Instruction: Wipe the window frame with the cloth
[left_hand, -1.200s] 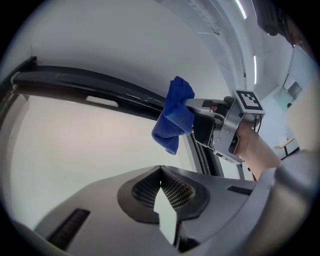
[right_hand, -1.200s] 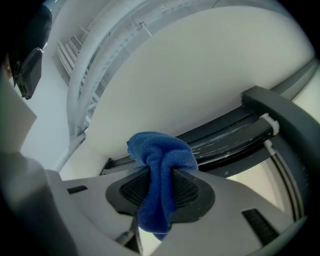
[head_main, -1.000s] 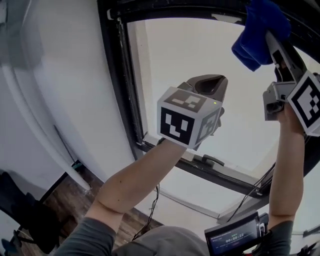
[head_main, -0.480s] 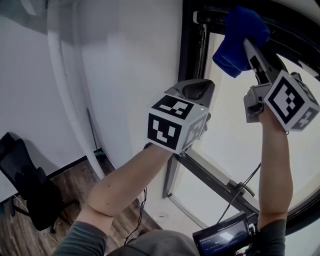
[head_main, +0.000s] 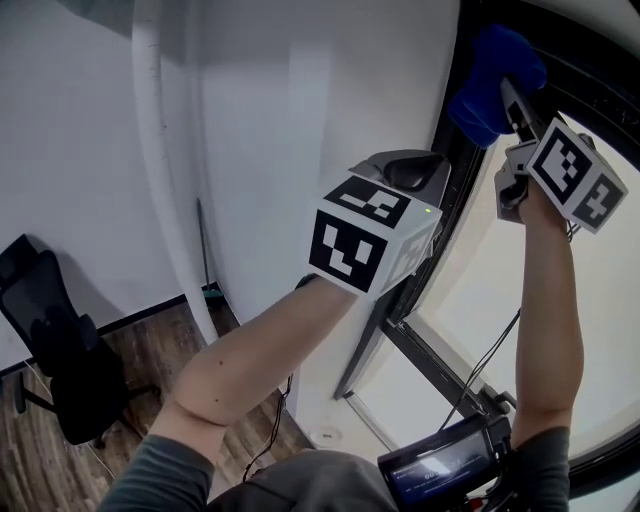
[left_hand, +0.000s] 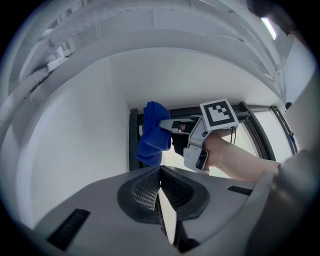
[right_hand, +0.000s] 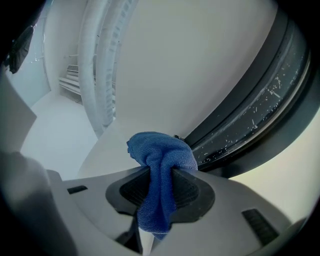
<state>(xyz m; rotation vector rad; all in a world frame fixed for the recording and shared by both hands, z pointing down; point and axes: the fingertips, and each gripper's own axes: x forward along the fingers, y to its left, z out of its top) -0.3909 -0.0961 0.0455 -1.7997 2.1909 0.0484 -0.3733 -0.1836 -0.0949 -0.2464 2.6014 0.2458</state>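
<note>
The window frame (head_main: 455, 200) runs down the right of the head view, with the wall (head_main: 290, 120) to its left. At upper right, the cloth (head_main: 492, 80) sits between the right gripper's (head_main: 512, 100) jaws, beside the frame. The left gripper (head_main: 402, 172) is at centre. A chair (head_main: 60, 370) stands at lower left.

No legible words or numbers showing, left tool (left_hand: 160, 175) and right tool (right_hand: 159, 175) each carrying a cube (head_main: 365, 240) of black-and-white square code markers, small lit screen (head_main: 440, 467) below the right tool displaying characters too blurred for reading
</note>
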